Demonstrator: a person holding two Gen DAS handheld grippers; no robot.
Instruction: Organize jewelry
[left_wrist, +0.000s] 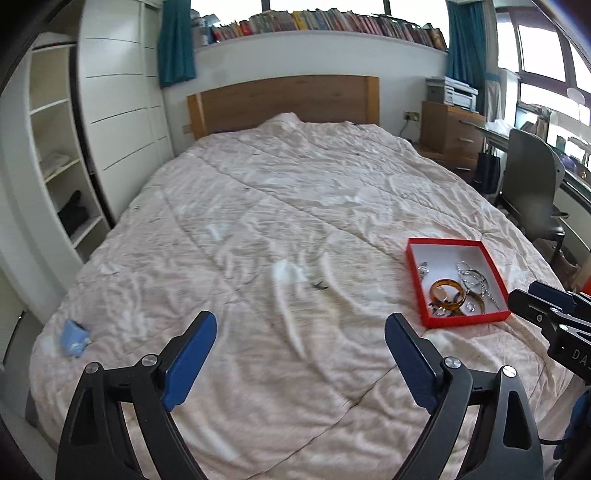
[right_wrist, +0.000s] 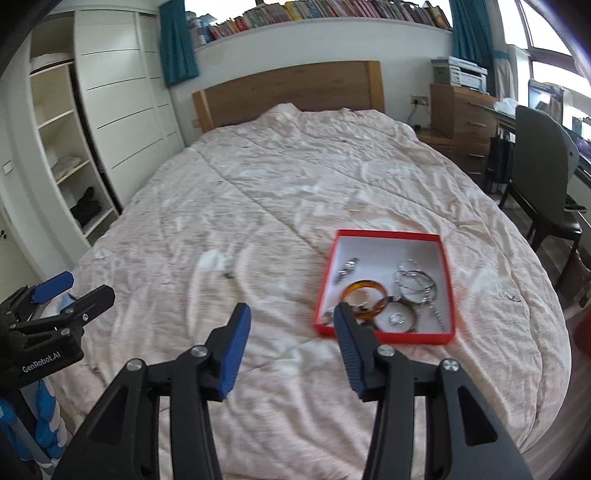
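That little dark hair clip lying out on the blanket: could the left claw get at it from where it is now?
Probably yes. The hair clip lies alone on the blanket, ahead of the left claw, whose jaws stand wide open and empty. Nothing lies between them; the red box sits off to the right.

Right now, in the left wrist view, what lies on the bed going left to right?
Blue cloth item near the left edge → small dark object on the bedspread → red box holding the jewelry, with the amber bangle inside → right gripper at the frame's edge.
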